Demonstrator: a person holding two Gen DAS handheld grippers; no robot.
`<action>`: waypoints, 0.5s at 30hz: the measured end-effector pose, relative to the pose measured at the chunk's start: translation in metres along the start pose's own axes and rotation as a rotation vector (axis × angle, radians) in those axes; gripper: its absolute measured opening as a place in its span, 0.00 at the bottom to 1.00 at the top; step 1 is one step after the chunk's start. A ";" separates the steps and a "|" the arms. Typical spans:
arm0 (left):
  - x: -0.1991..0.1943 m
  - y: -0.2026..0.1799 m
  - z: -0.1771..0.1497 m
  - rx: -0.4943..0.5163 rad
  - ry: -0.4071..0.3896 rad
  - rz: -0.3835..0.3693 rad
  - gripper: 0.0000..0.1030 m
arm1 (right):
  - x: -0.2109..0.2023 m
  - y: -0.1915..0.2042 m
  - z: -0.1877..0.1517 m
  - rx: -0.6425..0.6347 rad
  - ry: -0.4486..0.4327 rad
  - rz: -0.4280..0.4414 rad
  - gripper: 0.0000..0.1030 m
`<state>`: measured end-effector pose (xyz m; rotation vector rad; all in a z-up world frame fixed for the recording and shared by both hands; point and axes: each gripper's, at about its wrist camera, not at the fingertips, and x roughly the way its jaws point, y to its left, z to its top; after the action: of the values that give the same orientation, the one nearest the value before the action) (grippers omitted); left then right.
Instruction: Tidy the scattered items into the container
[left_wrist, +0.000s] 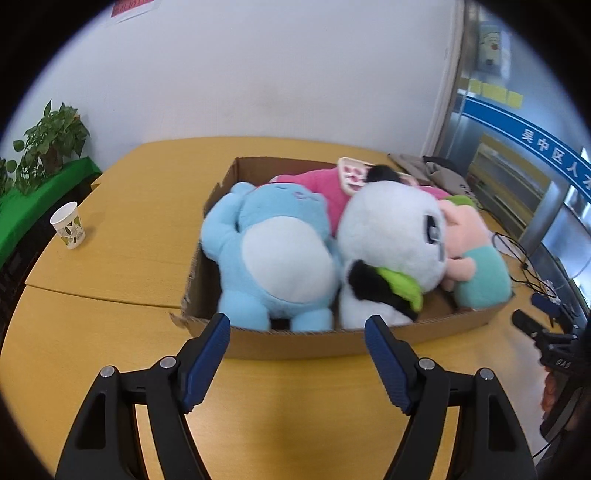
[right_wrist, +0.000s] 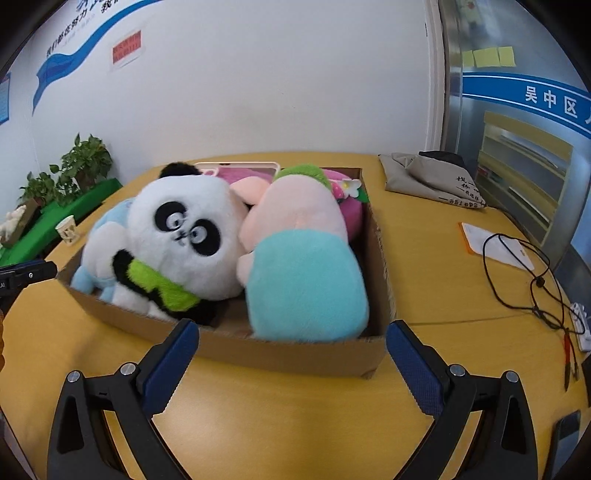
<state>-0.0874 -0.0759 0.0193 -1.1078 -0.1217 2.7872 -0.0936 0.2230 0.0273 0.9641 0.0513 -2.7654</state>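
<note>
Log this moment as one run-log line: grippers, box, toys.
left gripper: open, empty | right gripper: open, empty | brown cardboard box: holds white panda plush, light-blue plush, pink-and-teal plush

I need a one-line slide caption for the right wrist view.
Open right gripper faces a cardboard box packed with a panda plush and other soft toys.

Counter, yellow wood-grain, rounded edge. Directly on it: cardboard box at centre; paper cup far left; folded grey cloth bag; paper sheet; black cables right.
</note>
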 end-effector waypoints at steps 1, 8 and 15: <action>-0.004 -0.006 -0.003 0.011 -0.010 -0.010 0.75 | -0.006 0.005 -0.007 -0.009 -0.004 0.004 1.00; -0.018 -0.035 -0.029 0.032 -0.054 0.085 0.76 | -0.022 0.011 -0.030 -0.029 -0.039 -0.011 1.00; -0.026 -0.048 -0.046 0.044 -0.059 0.071 0.76 | -0.026 0.007 -0.037 0.026 -0.016 -0.025 1.00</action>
<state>-0.0324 -0.0311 0.0092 -1.0407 -0.0269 2.8712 -0.0497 0.2249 0.0151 0.9535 0.0255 -2.8030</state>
